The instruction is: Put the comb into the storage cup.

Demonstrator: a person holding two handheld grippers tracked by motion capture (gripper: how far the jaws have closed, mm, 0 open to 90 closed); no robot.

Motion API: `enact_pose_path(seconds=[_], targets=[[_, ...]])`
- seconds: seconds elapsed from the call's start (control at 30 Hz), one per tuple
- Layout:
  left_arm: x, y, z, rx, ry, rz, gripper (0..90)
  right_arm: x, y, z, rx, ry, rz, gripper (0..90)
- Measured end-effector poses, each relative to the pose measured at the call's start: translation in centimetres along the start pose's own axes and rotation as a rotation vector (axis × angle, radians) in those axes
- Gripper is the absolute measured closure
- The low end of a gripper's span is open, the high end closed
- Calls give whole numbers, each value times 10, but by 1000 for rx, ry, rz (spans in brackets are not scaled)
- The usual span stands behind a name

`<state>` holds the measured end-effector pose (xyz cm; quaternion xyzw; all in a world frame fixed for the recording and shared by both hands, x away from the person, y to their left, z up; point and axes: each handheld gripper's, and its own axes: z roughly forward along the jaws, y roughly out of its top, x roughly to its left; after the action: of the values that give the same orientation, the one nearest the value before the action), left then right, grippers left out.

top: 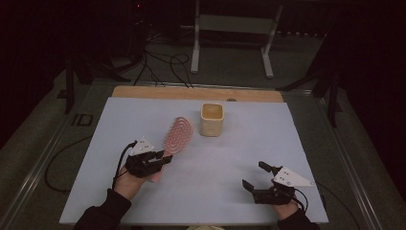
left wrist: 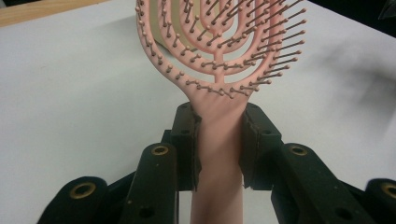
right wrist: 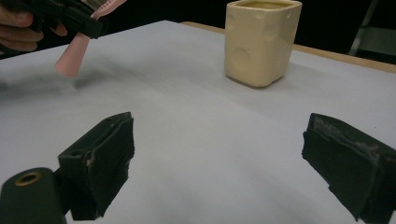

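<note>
The left gripper (top: 154, 160) has its fingers (left wrist: 186, 140) closed on the neck of the pink plastic vented hairbrush (top: 177, 135), pads pressing the handle from both sides just below the bristled head, which rises clear above the fingers and leans toward the cream square ceramic cup (top: 212, 119). The handle's butt sticks out behind the fingers, lifted off the pale counter (top: 220, 158).

The step in hand looks like carrying the brush to the cup and standing it inside. To do it well, keep the grip firm on the neck, since the broad head adds weight beyond the fingers and could pivot. The butt likely has to go in first, so turn the wrist until the handle points down before lowering over the opening, and descend straight to avoid tipping the cup.

The right gripper (top: 261, 181) rests well apart from the brush, its fingers (right wrist: 105, 154) spread wide with nothing between them; it could steady the cup's wall if needed.
</note>
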<state>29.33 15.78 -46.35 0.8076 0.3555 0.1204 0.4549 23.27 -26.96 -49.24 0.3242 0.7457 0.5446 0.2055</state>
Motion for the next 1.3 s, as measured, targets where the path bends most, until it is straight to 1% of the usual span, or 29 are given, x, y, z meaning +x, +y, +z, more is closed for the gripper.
enact_pose_path(seconds=[0.07, 0.1, 0.13, 0.17, 0.27, 0.3, 0.37, 0.43, 0.47, 0.53, 0.7, 0.8, 0.83, 0.87, 0.93, 1.0, 1.03, 1.1, 1.13, 1.17, 1.2, 1.3], targets=[[-1, -2, 0, 1, -1, 1, 712, 0, 0, 0, 4, 1, 5, 90], [-1, -5, -1, 0, 13, 5, 712, -1, 1, 0, 5, 1, 5, 90], [-1, -6, -1, 2, 17, 9, 712, -1, 1, 0, 7, 3, 6, 90], [-2, -7, -1, -1, 35, 11, 712, -1, 1, 0, 7, 3, 6, 90], [-1, -9, -3, -4, 41, 12, 712, 0, 2, 0, 11, 6, 9, 90], [-1, -10, -5, -6, 51, 17, 712, 0, 2, 0, 14, 7, 5, 90], [0, -10, -8, -17, 54, 14, 712, 2, 6, 0, 31, 3, -10, 90], [-1, -10, -9, -21, 73, 28, 712, 5, 10, 0, 38, 9, -13, 90], [-1, -10, -9, -21, 73, 28, 712, 5, 10, 0, 38, 9, -13, 90], [-3, -11, -8, -17, 87, 46, 712, 10, 16, 1, 54, 6, -28, 90], [-6, -11, -9, -29, 69, 50, 712, 18, 28, -1, 72, 30, -40, 90], [-7, -10, -9, -36, 57, 50, 712, 21, 37, -3, 64, 44, -36, 90], [-7, -10, -10, -39, 58, 52, 712, 21, 40, -4, 60, 41, -34, 90], [-7, -10, -10, -39, 50, 46, 712, 22, 44, -5, 59, 41, -31, 90], [-8, -11, -9, -41, 55, 50, 712, 23, 52, -7, 50, 43, -36, 90], [-8, -11, -9, -39, 45, 47, 712, 23, 60, -9, 41, 42, -39, 90], [-9, -11, -9, -41, 50, 51, 712, 23, 64, -10, 36, 43, -37, 90], [-10, -10, -8, -37, 43, 50, 712, 24, 72, -10, 35, 50, -33, 90], [-10, -11, -8, -37, 49, 53, 712, 24, 75, -10, 34, 51, -37, 90], [-10, -10, -8, -36, 41, 50, 713, 25, 78, -10, 32, 50, -40, 90], [-10, -10, -8, -36, 42, 52, 712, 26, 81, -9, 31, 53, -34, 89], [-11, -10, -8, -39, 41, 50, 712, 26, 86, -8, 30, 61, -32, 90]])
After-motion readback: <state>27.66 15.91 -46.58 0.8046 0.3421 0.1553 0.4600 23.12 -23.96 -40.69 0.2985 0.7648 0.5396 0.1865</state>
